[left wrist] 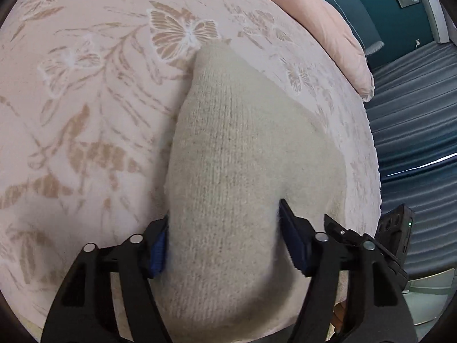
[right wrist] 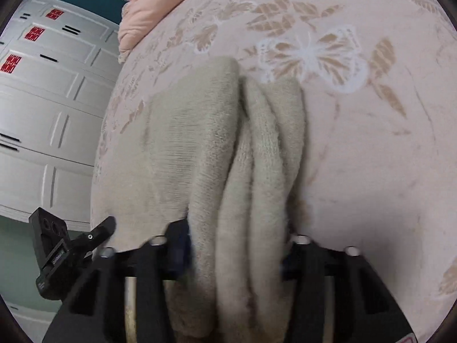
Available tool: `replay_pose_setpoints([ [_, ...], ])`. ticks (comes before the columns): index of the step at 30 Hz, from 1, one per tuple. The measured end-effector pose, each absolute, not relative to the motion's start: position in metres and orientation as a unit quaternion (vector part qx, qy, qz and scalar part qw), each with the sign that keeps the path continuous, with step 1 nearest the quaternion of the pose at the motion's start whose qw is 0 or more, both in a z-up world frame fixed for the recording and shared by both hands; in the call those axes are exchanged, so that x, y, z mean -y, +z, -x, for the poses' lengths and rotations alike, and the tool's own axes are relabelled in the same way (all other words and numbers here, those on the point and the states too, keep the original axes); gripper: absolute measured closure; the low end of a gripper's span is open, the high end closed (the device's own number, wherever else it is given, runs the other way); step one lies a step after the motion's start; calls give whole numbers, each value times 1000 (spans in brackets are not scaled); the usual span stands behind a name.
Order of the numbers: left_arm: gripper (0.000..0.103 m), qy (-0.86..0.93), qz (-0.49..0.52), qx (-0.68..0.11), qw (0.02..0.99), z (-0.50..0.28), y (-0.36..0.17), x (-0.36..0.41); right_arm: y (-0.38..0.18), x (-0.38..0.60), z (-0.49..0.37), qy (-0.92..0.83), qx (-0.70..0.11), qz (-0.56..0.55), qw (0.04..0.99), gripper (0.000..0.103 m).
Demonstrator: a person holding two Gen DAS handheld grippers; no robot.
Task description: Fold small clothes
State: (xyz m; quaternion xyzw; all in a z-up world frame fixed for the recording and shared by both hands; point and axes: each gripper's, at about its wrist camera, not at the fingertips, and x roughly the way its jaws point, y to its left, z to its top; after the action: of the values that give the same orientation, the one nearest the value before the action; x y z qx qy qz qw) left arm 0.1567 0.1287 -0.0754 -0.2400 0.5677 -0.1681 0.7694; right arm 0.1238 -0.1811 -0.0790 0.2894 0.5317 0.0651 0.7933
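One beige knit garment (left wrist: 228, 171) – fuzzy, bunched into folds – lies on the butterfly-print bed (left wrist: 85, 114); left gripper (left wrist: 225, 245) and right gripper (right wrist: 237, 254) each clamp its near edge.

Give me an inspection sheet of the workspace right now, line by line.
Surface: pink bedspread with butterfly print, garment lying on it.
Job's things: one beige knit garment, bunched into folds in the right wrist view.
Clutter: pink pillow at the bed edge.
Grippers: left gripper and right gripper each have fabric between their fingers; whether they are clamped cannot be told.
Cables: nothing seen.
Surroundings: white drawers with red stickers, teal wall.
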Motion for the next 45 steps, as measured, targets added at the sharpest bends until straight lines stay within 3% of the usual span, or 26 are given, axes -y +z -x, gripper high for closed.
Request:
replay_pose_setpoints([
  [1, 55, -177, 233, -557, 777, -156, -64, -125, -59, 176, -125, 79, -511, -270, 813, 74],
  [2, 58, -190, 223, -545, 786, -155, -51, -120, -38, 173, -124, 91, -485, -256, 831, 75],
  [6, 58, -215, 189, -501, 817, -155, -6, -105, 8, 180, -129, 92, -427, -216, 873, 73],
  [9, 52, -201, 160, -506, 824, -165, -15, -92, -47, 202, -144, 43, -488, -217, 844, 64],
  [11, 51, -176, 123, -533, 819, -174, -40, -79, -77, 213, -143, -5, -531, -212, 820, 65],
  [15, 48, -145, 89, -520, 837, -169, -45, -78, -45, 220, -117, 10, -478, -244, 844, 59],
  [16, 46, -147, 93, -523, 834, -169, -44, -80, -45, 218, -117, 19, -483, -239, 842, 52],
  [17, 44, -147, 99, -527, 831, -170, -43, -81, -48, 216, -116, 26, -493, -234, 837, 37],
  [19, 42, -146, 101, -535, 826, -169, -43, -81, -61, 214, -115, 29, -518, -238, 821, 34],
  [21, 34, -149, 106, -538, 823, -164, -41, -81, -78, 214, -110, 39, -528, -270, 804, 31],
  [22, 24, -150, 108, -538, 823, -159, -40, -81, -88, 215, -108, 40, -534, -290, 794, 29],
  [23, 13, -149, 109, -538, 822, -153, -39, -81, -96, 216, -105, 42, -536, -306, 786, 32],
  [25, 12, -148, 116, -541, 820, -142, -44, -81, -99, 217, -103, 51, -530, -325, 781, 56],
  [28, 37, -136, 92, -549, 819, -133, -53, -79, -67, 216, -98, 71, -498, -328, 800, 69],
  [30, 41, -139, 93, -547, 820, -131, -51, -84, -51, 216, -93, 72, -484, -313, 814, 69],
  [32, 39, -137, 107, -556, 813, -133, -55, -87, -65, 210, -97, 52, -514, -275, 811, 66],
  [34, 33, -135, 93, -560, 812, -135, -63, -82, -91, 207, -98, 32, -541, -247, 803, 53],
  [40, 30, -115, 98, -544, 825, -118, -46, -85, -24, 207, -53, -46, -454, -213, 864, 43],
  [45, 10, -93, 63, -495, 862, -86, -13, -72, 1, 184, -11, -102, -429, -136, 887, 32],
])
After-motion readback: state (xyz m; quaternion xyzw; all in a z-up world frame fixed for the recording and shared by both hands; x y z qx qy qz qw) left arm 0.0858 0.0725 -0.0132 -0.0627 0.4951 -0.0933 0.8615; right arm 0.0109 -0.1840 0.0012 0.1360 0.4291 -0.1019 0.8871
